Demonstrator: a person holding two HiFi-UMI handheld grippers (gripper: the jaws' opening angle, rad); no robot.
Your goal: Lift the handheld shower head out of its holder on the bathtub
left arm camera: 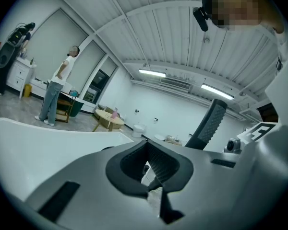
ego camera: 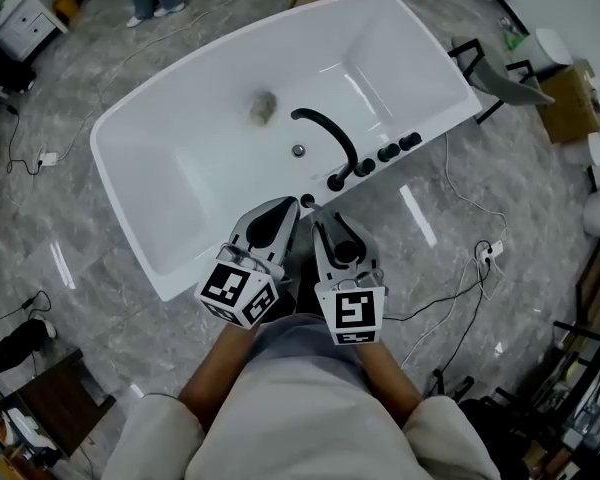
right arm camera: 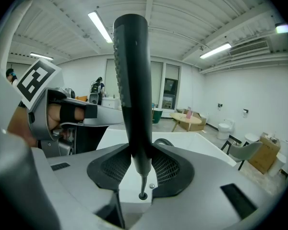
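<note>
1. Two claws were held close to the person's body, on the near side of the bathtub [ego camera: 130, 158], clear of its rim.
2. The right claw [right arm camera: 141, 176] was clamped on the handheld shower head [right arm camera: 132, 80], its dark handle standing upright between the pads.
3. The left claw [left arm camera: 151, 174] was closed right down with nothing in it, just beside the right one.
4. The holder was probably the small dark socket [ego camera: 307, 201] on the bathtub's near rim, next to the black spout [ego camera: 330, 133] and knobs [ego camera: 388, 153]; it looked vacant.
5. Judgement: the lift was essentially done, with the shower head out and off the bathtub. No hose was visible, so I couldn't tell whether one trailed.
</note>
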